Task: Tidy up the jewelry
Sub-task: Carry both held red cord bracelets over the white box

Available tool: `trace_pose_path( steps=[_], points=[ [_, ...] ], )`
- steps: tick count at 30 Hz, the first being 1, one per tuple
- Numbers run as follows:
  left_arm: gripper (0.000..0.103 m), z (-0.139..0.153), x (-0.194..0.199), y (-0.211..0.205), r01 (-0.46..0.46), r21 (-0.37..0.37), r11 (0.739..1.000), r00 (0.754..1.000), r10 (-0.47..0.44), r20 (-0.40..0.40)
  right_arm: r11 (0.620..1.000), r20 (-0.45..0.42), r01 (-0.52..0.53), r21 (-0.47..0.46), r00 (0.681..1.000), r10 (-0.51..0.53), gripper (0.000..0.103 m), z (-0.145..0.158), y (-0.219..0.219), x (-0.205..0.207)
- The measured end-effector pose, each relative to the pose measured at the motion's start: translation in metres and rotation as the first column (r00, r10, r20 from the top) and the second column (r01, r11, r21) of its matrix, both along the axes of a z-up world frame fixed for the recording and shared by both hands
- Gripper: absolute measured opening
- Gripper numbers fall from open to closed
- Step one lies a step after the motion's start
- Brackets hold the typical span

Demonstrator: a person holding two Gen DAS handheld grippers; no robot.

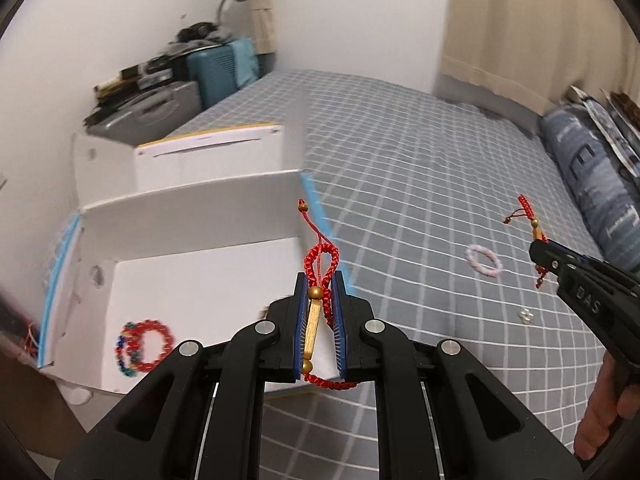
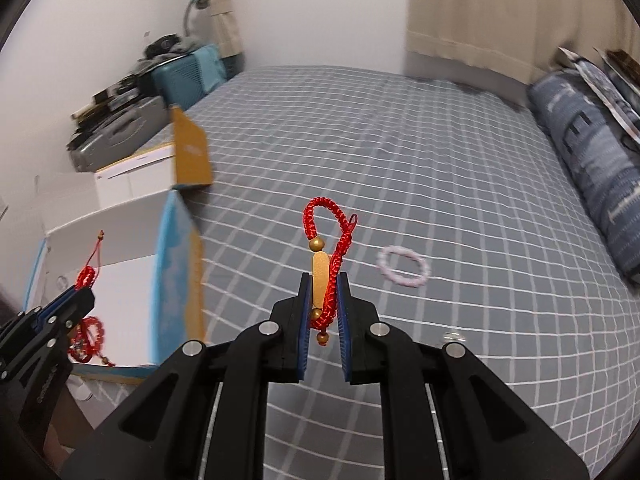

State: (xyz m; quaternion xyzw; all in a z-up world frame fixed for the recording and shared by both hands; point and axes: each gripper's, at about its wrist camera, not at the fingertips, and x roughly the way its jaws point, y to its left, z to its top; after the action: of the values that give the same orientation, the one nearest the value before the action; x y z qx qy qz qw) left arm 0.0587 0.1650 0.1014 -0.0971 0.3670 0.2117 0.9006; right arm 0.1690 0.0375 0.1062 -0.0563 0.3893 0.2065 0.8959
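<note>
Above the white box (image 1: pixel 192 280) at the bed's edge, the left gripper (image 1: pixel 320 280) is clamped on a red braided bracelet (image 1: pixel 320 264) with a gold bar. Over the grey checked bedspread (image 2: pixel 400 160), the right gripper (image 2: pixel 323 280) pinches a matching red bracelet (image 2: pixel 326 240). A pale pink bead bracelet (image 2: pixel 404 268) lies on the bedspread, and red bead bracelets (image 1: pixel 154 344) lie inside the box.

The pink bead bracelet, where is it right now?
The pink bead bracelet lies flat on the grey checked bedsheet, to the right of the right gripper in its own view, with a small silver piece nearer the camera.
</note>
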Motion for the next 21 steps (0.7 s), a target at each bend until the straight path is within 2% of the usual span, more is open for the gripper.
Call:
trace_pose_path(
  steps=[7,14,21],
  points=[
    [0.011,-0.002,-0.028,0.051,-0.098,0.006,0.995,0.995,0.098,-0.019,0.994,0.007,-0.107,0.004,0.994,0.107,0.011,0.001,0.058,-0.026],
    [0.011,-0.009,-0.054,0.095,-0.187,0.016,0.982,0.981,0.187,-0.042,0.98,-0.011,-0.197,-0.003,0.98,0.197,0.011,-0.015,0.117,-0.044],
    [0.011,-0.023,-0.069,0.124,-0.234,0.026,0.972,0.969,0.235,-0.07,0.963,-0.02,-0.268,-0.035,0.963,0.267,0.011,-0.035,0.16,-0.066]
  ],
)
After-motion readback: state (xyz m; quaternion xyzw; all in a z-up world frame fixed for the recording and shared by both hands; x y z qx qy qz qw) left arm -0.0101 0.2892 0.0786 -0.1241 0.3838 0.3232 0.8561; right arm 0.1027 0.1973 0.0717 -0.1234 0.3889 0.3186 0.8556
